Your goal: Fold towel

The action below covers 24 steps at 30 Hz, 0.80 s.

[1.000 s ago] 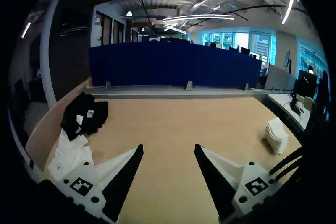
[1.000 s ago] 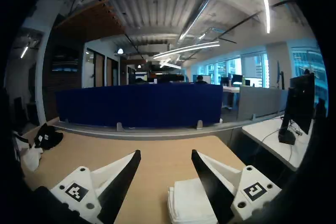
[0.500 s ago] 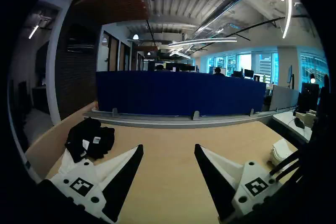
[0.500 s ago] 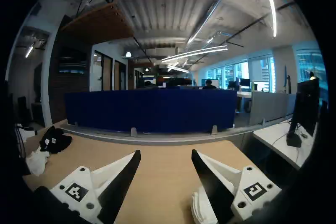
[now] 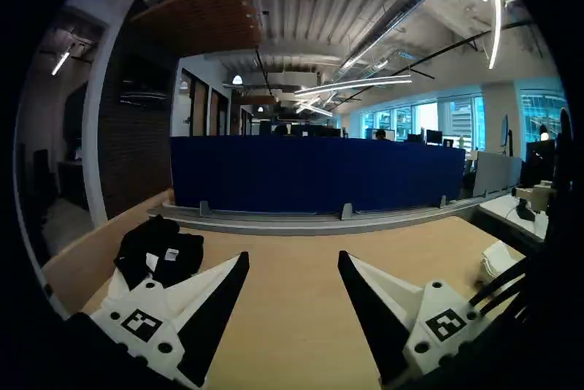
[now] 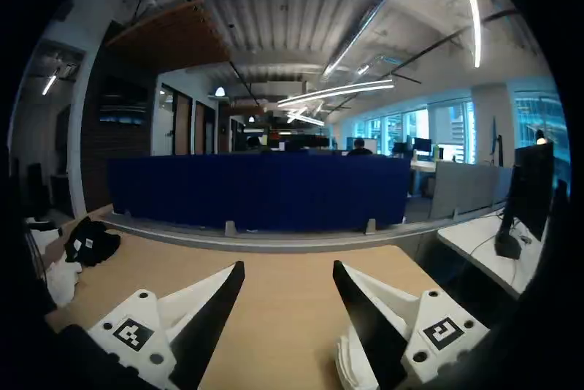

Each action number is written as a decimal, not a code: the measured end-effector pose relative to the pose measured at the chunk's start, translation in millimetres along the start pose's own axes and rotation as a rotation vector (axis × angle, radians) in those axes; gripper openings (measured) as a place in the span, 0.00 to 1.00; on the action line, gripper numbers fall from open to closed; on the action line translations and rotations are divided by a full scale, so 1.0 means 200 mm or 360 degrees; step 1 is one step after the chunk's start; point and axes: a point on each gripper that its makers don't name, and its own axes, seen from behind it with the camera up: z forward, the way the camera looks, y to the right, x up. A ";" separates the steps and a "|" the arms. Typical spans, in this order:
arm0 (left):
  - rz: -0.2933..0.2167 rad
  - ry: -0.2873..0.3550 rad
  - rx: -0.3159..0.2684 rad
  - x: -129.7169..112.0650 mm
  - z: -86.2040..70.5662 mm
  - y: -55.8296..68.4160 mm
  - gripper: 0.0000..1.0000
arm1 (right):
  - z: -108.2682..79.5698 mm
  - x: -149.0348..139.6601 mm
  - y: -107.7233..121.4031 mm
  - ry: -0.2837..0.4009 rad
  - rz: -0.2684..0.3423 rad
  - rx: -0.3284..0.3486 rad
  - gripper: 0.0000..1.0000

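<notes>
Both of your tongs hover over the wooden surface [image 5: 306,236] with nothing between the fingers. The left tongs [image 5: 293,255] gape wide, and the right tongs [image 6: 288,266] gape just as wide.

The towels waiting to be folded lie in a crumpled heap [image 5: 155,253] on the left side of the surface, black cloth on top with white showing at its near side. It sits ahead and to the left of your left tongs, close by the left finger. From the right gripper view that same heap [image 6: 86,242] is well apart, out at the left edge. So your left hand looks like the nearer one for the pick.

The heap is bunched up, so I cannot tell a long axis. The folded white stack [image 6: 349,361] rests just beside your right tongs' right finger.
</notes>
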 end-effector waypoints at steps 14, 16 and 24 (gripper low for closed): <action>0.0031 0.0108 0.0060 -0.22 0.07 -0.10 0.90 | 0.06 -0.11 -0.13 0.0001 -0.0037 0.0040 0.94; 0.0034 0.0123 0.0070 -0.26 0.07 -0.11 0.90 | 0.07 -0.12 -0.12 0.0004 -0.0053 0.0032 0.94; 0.0032 0.0161 0.0090 -0.41 0.10 -0.14 0.90 | 0.12 -0.15 -0.08 0.0025 -0.0086 -0.0008 0.94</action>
